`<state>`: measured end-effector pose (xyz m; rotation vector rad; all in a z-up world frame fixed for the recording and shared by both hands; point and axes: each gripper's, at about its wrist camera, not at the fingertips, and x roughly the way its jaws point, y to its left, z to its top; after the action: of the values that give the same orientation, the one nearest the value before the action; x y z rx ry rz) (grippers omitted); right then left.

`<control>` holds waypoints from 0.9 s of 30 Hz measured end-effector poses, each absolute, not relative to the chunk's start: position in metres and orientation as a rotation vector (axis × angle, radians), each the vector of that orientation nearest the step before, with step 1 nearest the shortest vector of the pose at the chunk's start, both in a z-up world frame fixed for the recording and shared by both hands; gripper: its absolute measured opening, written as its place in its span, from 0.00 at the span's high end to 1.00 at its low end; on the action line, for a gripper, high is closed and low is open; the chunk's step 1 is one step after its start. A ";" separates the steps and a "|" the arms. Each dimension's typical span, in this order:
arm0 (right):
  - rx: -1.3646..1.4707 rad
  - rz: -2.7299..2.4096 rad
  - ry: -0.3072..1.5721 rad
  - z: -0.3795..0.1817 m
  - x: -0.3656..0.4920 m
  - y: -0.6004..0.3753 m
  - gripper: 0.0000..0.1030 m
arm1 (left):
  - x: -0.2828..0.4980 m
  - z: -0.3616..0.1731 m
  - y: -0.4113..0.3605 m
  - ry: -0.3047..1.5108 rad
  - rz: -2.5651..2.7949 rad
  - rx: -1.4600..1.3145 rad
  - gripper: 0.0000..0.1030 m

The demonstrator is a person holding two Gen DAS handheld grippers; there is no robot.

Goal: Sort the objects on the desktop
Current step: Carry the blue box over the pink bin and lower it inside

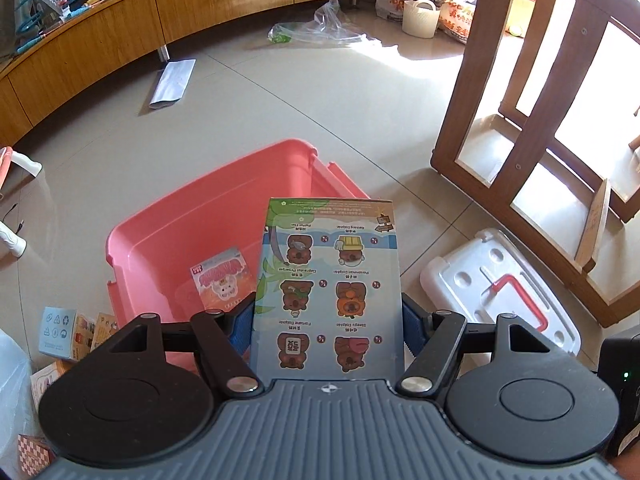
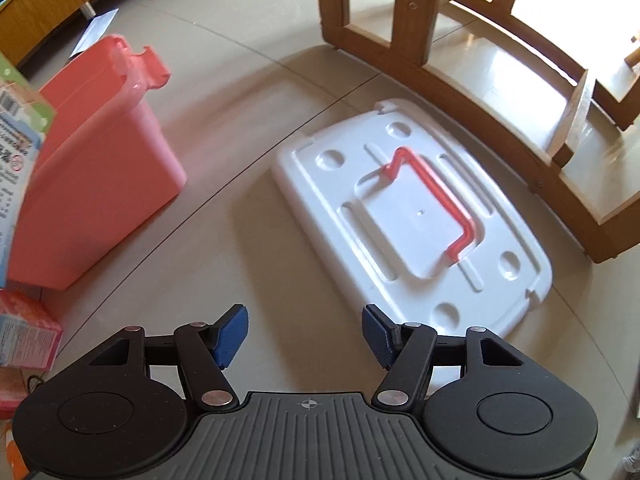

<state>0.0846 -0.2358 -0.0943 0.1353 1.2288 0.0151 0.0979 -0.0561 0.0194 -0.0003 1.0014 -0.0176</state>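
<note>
My left gripper (image 1: 328,320) is shut on a tall blue toy box (image 1: 328,280) printed with brown bear figures. It holds the box upright over the near rim of a pink plastic bin (image 1: 192,224). A small orange-pink box (image 1: 222,278) lies inside the bin. My right gripper (image 2: 304,336) is open and empty, low over the tiled floor between the pink bin (image 2: 96,184) and a white bin lid (image 2: 416,216) with a red handle. The held box's edge (image 2: 20,128) shows at the far left of the right wrist view.
Several small boxes (image 1: 60,334) lie on the floor left of the bin, and a pink box (image 2: 28,336) lies near my right gripper. The white lid (image 1: 500,296) lies right of the bin. A wooden chair frame (image 1: 520,120) stands at the right. A long wooden cabinet (image 1: 160,20) lines the back.
</note>
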 end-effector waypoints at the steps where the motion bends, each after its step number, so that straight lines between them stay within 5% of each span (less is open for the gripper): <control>1: 0.127 -0.005 1.217 -0.095 0.089 -0.242 0.42 | 0.102 0.021 -0.055 1.001 -0.014 -0.004 0.31; 18: -0.055 0.044 1.319 -0.156 0.190 -0.311 0.45 | 0.172 -0.011 -0.026 1.060 0.049 0.001 0.31; 27: -0.120 0.077 1.343 -0.183 0.208 -0.304 0.87 | 0.193 -0.025 -0.016 1.069 0.065 -0.020 0.31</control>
<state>0.2081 -0.3036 -0.1826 -0.1195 1.3431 0.0769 0.1929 -0.0162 -0.0245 -0.0202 1.0685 0.0648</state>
